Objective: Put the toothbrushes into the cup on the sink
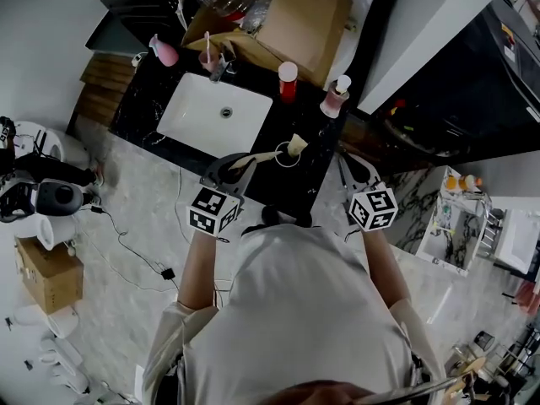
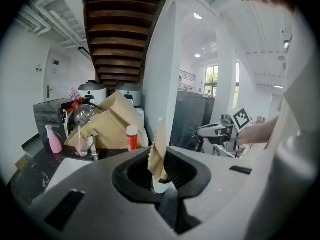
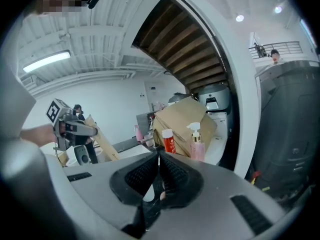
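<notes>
In the head view, your left gripper point(image 1: 236, 165) has its fingers clamped on a tan-wrapped toothbrush point(image 1: 270, 154), whose length points right over the bench point(image 1: 295, 121). The cup point(image 1: 208, 60) stands behind the sink point(image 1: 190, 112), ahead and slightly left, nearest that hand.

In the left gripper view, the toothbrush stands upright in the fingers, with the cup to the far left.

In the right gripper view, your right gripper point(image 3: 159, 158) has its fingers closed, seemingly on nothing.

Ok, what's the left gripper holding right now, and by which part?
The left gripper grips a tan toothbrush near its white end; the rest sticks out past the jaws.
</notes>
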`<state>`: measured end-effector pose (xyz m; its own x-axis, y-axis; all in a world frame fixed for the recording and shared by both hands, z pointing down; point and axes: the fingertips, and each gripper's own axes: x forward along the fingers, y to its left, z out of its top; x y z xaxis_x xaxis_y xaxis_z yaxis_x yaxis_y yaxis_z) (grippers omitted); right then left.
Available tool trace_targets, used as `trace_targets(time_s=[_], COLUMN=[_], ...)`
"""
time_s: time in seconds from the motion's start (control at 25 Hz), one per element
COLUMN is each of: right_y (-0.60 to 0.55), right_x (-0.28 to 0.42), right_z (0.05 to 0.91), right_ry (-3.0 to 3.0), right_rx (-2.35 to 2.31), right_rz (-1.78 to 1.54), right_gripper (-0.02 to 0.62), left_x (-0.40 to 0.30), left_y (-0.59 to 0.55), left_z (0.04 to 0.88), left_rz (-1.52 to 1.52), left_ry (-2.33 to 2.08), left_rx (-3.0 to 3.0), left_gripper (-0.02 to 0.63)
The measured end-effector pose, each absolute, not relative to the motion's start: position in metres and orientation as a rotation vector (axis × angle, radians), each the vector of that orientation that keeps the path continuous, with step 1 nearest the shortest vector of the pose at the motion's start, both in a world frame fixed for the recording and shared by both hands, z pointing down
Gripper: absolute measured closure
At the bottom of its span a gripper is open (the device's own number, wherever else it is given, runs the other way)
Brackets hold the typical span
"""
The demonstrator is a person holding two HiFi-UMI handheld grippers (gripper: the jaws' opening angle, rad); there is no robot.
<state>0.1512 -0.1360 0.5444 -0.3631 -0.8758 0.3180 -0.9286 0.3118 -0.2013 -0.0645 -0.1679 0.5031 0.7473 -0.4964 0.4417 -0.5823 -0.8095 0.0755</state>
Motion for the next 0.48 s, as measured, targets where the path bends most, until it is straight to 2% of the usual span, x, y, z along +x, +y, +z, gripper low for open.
trace_targets(time_s=[0.48], right_y=[-0.127], right_x=[0.166], right_z=[0.544], right_ry=[-2.392], right_rx=[1.76], right_rz=[0.596], right_gripper=[0.558], left_x=[-0.021], left_y=[-0.179], left_z=[0.525], left_rz=[0.716], left_ry=[-0.655], left_rx=[2.78], left_gripper=[0.549])
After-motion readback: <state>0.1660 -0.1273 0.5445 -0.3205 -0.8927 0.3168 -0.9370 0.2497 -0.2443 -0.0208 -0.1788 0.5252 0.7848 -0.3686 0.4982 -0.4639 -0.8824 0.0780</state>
